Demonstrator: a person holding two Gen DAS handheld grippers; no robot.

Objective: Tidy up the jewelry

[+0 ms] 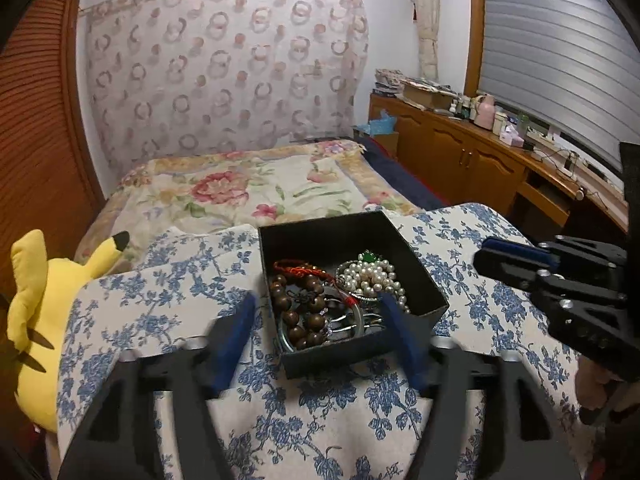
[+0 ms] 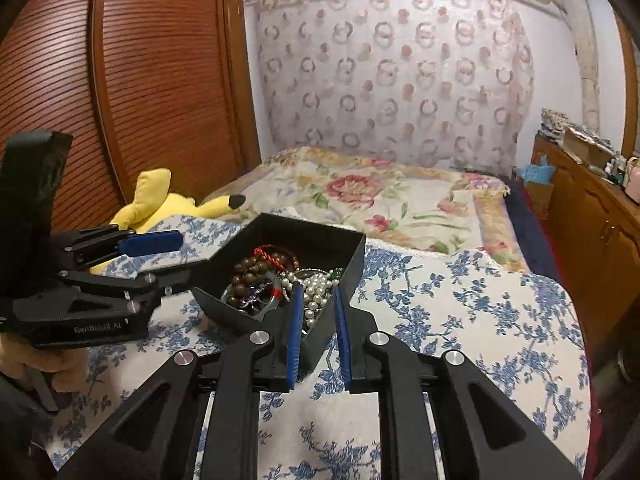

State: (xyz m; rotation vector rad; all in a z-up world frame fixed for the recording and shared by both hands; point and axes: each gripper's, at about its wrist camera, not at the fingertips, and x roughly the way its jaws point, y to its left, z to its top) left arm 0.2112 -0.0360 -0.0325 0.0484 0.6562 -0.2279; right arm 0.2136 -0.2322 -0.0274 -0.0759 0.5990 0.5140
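Right wrist view: left hand-held gripper (image 2: 160,258) reads "GenRobot.AI".

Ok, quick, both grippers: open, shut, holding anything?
Left gripper: open wide, empty, fingers straddling the black jewelry box.
Right gripper: partly open, empty, near the box's corner.

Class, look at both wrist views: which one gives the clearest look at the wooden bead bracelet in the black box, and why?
The left wrist view: the wooden bead bracelet lies unobstructed in the black box, beads countable. In the right wrist view the bracelet is smaller, partly hidden behind the box wall and tangled with the red cord.
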